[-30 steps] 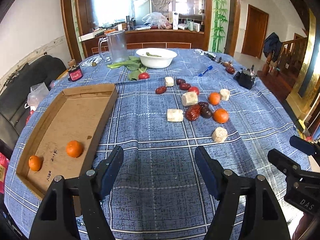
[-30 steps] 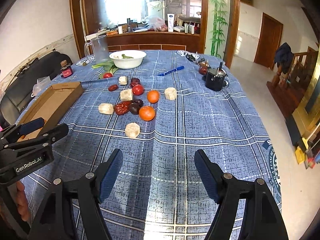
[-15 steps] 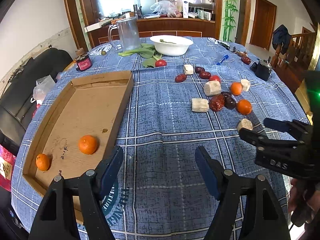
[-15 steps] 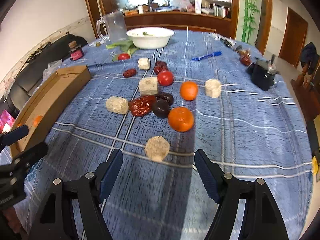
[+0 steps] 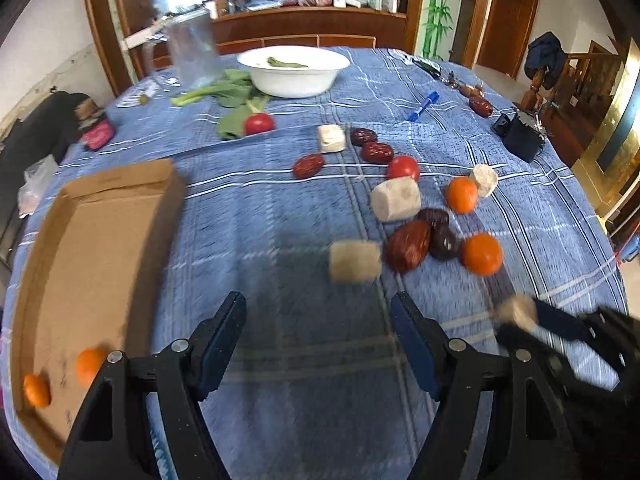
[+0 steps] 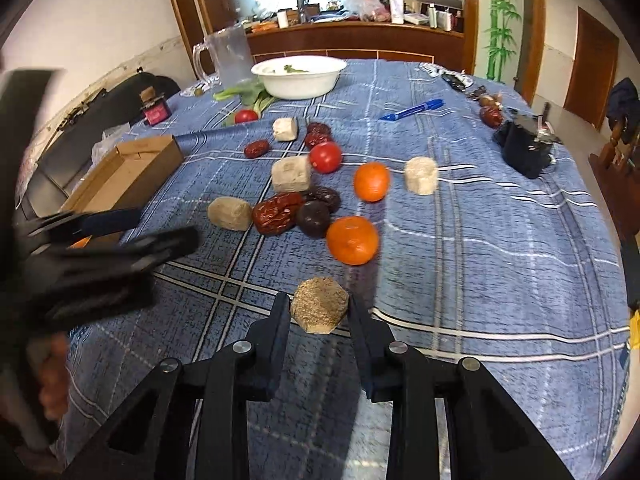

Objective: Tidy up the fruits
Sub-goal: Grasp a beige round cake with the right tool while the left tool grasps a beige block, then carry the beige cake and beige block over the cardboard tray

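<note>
My right gripper (image 6: 319, 311) has its fingers closed around a tan hexagonal chunk (image 6: 319, 310) on the blue plaid cloth; it also shows in the left wrist view (image 5: 516, 312). Beyond it lie an orange (image 6: 353, 240), a second orange (image 6: 371, 181), red dates (image 6: 278, 213), a dark fruit (image 6: 313, 219), a tomato (image 6: 325, 157) and several tan chunks. My left gripper (image 5: 318, 344) is open and empty above bare cloth. The cardboard tray (image 5: 104, 240) at its left holds two oranges (image 5: 90, 365).
A white bowl (image 6: 299, 76), leafy greens (image 5: 232, 96), a clear jug (image 6: 230, 56), a small red jar (image 6: 156, 110), a blue pen (image 6: 412, 110) and a black object (image 6: 526, 148) stand farther back. A black chair is at the left edge.
My right gripper moved forward and down and closed on the nearest tan chunk. My left gripper swung right, toward the fruit pile, and stayed open.
</note>
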`<action>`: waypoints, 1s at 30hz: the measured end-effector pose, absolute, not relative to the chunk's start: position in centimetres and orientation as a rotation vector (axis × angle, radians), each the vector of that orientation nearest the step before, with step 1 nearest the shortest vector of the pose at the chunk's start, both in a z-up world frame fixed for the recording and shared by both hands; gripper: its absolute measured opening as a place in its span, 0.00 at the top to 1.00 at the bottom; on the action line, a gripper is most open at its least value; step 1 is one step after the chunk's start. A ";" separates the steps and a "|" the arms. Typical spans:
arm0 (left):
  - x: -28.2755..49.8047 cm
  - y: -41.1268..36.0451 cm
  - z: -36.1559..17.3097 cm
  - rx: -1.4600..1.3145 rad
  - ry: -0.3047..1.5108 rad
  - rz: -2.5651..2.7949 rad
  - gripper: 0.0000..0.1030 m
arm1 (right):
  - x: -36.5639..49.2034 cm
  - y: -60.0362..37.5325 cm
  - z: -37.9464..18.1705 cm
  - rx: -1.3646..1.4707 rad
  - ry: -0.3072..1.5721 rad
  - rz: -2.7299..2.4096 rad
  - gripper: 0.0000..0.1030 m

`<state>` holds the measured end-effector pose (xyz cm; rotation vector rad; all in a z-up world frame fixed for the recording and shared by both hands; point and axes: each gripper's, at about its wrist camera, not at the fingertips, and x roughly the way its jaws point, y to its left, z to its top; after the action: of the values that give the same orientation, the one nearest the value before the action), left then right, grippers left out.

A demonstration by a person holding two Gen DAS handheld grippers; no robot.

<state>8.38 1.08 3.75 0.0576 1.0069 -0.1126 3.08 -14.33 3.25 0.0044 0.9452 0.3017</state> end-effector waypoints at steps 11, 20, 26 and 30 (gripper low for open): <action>11.8 0.3 1.5 0.014 1.064 -0.187 0.72 | 2.4 -16.4 3.5 0.063 0.939 0.265 0.69; 7.5 2.1 3.0 -0.052 1.063 -0.220 0.72 | 0.9 -16.5 4.8 0.058 0.902 0.228 0.69; 3.8 2.5 4.5 -0.045 1.024 -0.244 0.71 | -0.6 -16.3 6.2 0.042 0.871 0.193 0.69; 1.8 2.7 5.5 -0.023 0.990 -0.244 0.71 | -1.8 -15.7 6.6 0.015 0.859 0.168 0.69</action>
<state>1.80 2.72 5.52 -0.0232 0.9897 -0.2442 -1.79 -15.67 6.57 0.0146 0.8591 0.1682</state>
